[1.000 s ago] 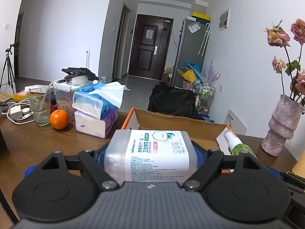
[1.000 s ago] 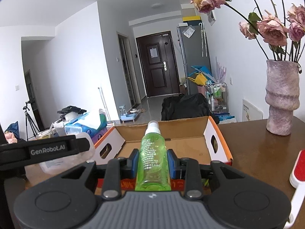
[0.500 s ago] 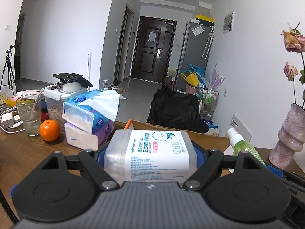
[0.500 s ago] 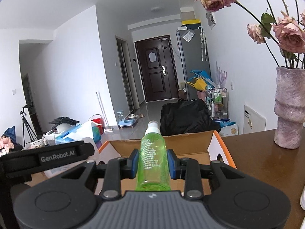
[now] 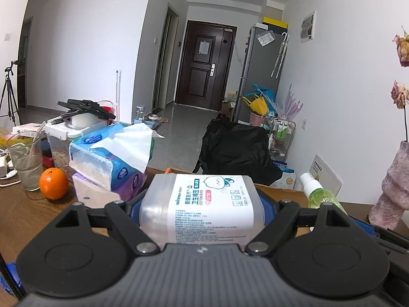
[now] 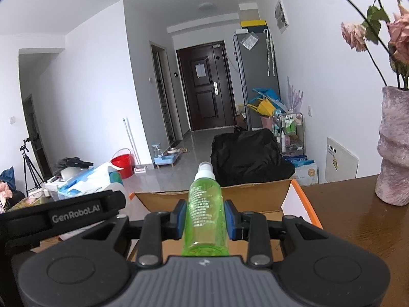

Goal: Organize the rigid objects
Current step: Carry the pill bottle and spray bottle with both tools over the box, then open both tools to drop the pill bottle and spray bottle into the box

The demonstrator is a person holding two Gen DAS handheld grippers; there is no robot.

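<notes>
Left gripper [image 5: 202, 204] is clamped on a wide cotton-swab tub [image 5: 202, 206], its jaws spread far to span it; right gripper [image 6: 205, 218] is closed narrowly on a green spray bottle [image 6: 204, 208]. Both are held up over the cardboard box [image 6: 255, 195] on the wooden table [image 6: 358, 217]. Likely troubles, biggest first: the two grippers are close together and could knock each other on the way down; the smooth tub could slip, held only by its edges; the bottle, gripped low with its cap pointing forward, could pivot or catch the box flap [image 6: 297, 204].
</notes>
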